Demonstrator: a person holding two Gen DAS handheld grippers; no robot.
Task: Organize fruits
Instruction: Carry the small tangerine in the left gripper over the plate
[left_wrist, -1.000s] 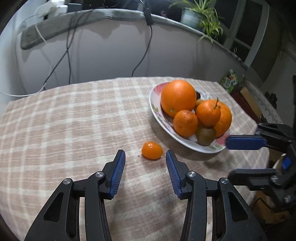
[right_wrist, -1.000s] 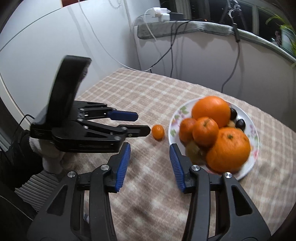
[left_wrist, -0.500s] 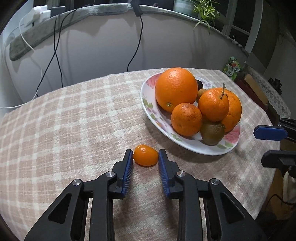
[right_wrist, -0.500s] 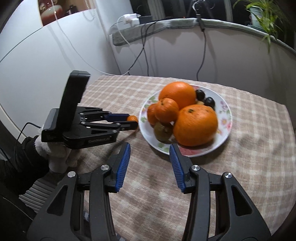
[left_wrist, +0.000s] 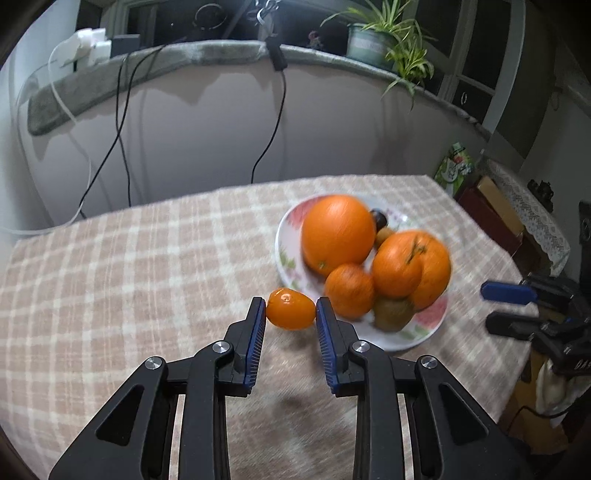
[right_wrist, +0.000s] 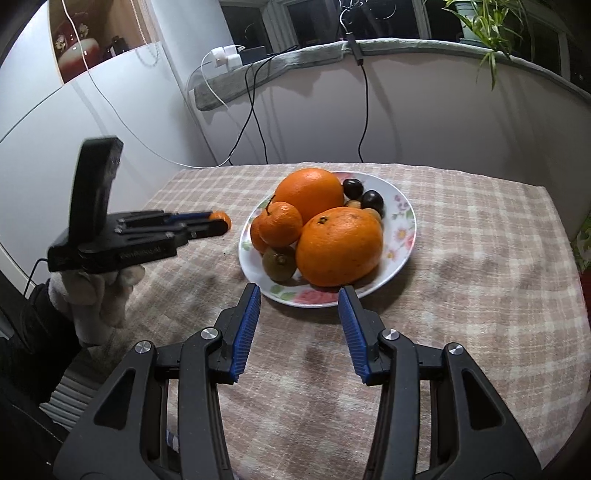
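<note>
A small oval orange kumquat (left_wrist: 290, 309) is pinched between the blue pads of my left gripper (left_wrist: 290, 302), held clear of the checked tablecloth with its shadow below. The right wrist view shows that same left gripper (right_wrist: 207, 223) from the side, with the kumquat (right_wrist: 223, 218) at its tip, left of the plate. The flowered plate (right_wrist: 402, 229) carries two large oranges, mandarins, a kiwi (right_wrist: 279, 263) and dark round fruits. My right gripper (right_wrist: 299, 295) stands open with nothing in it, just in front of the plate's near rim.
Black and white cables (left_wrist: 122, 129) hang down the wall behind the table. A potted plant (left_wrist: 373, 42) stands on the ledge. The table's right edge drops off near a green packet (left_wrist: 454, 166) and boxes. A gloved hand (right_wrist: 96, 295) holds the left gripper.
The left jaws closed on the kumquat and lifted it off the cloth toward the plate. My right gripper swung around to the front of the plate.
</note>
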